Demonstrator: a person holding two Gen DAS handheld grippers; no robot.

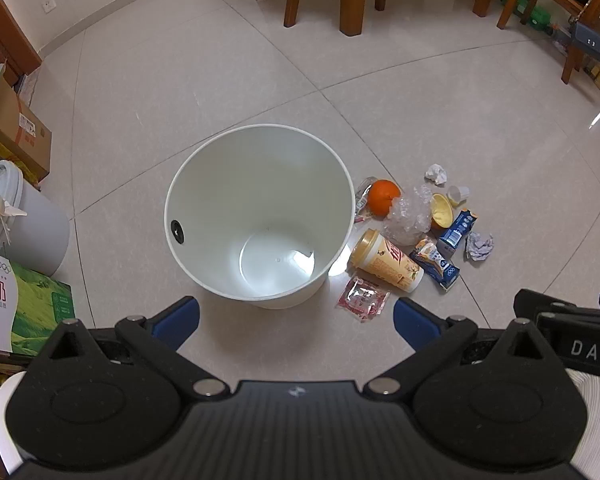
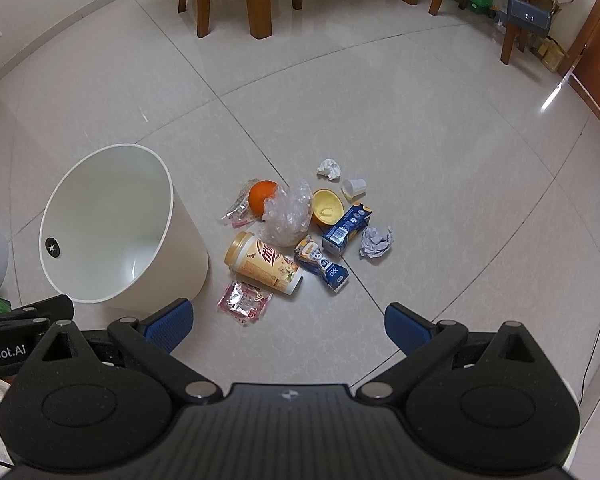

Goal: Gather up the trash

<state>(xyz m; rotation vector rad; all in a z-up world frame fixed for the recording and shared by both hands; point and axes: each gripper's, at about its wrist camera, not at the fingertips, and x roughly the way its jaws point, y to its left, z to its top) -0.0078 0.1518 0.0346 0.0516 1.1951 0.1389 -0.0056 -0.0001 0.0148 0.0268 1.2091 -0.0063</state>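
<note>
Right wrist view: right gripper (image 2: 288, 320) fingers spread, empty; red packet (image 2: 244, 300) at twelve o'clock. Drop straight, pinch its middle, then bin (image 2: 188, 248) at ten.

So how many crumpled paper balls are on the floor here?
2. One white paper ball lies at the far edge of the trash pile beside the small white cup; one greyish paper ball lies right of the blue carton. More could hide under the plastic.

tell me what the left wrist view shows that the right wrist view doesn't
Only the left wrist view shows the cardboard boxes and green milk carton box along the wall. Only the right wrist view shows a black cable on the floor. Both show the empty white bin, the orange, the yellow cup and the other litter.
</note>
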